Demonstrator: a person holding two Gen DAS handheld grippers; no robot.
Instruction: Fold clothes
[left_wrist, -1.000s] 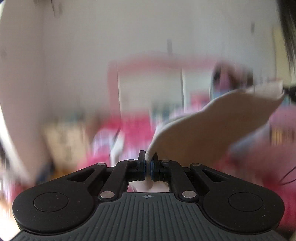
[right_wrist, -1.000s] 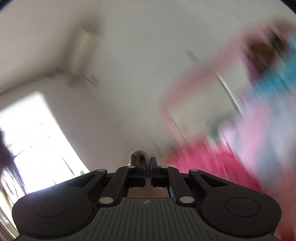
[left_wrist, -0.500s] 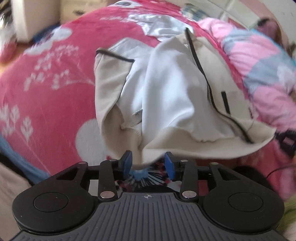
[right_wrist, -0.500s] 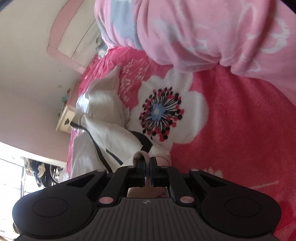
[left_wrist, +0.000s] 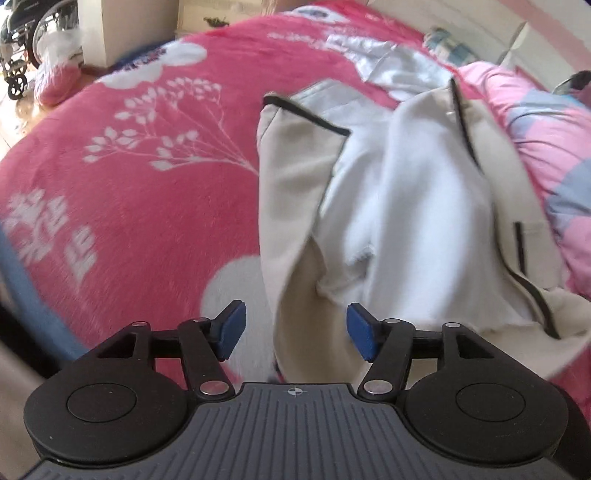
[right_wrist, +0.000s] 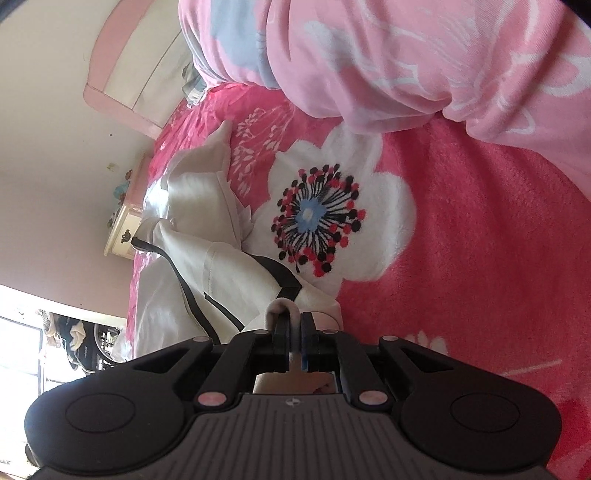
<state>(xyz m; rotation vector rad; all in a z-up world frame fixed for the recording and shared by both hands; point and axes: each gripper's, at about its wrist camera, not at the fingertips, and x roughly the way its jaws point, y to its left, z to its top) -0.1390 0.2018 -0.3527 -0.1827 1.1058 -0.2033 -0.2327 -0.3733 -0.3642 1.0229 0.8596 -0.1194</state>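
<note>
- Blue pads on my left tongs (left_wrist: 294, 329) were spreading apart, touching nothing; the cream hem of the jacket (left_wrist: 399, 206) lay between them, let go.
- My right tongs (right_wrist: 294, 334) were clenched on a bunched fold of the same jacket (right_wrist: 207, 273), with cloth looped over the tips.
- The jacket, cream with black piping and a white lining, lay crumpled and half open on the blanket (left_wrist: 147, 177).
- That blanket was red plush with white flowers; one flower with a blue centre (right_wrist: 314, 218) sat just beside the jacket.
- A pink and blue quilt (right_wrist: 406, 55) was heaped along the far side of the jacket.
- A pale cabinet (right_wrist: 123, 236) stood beyond the bed.
</note>
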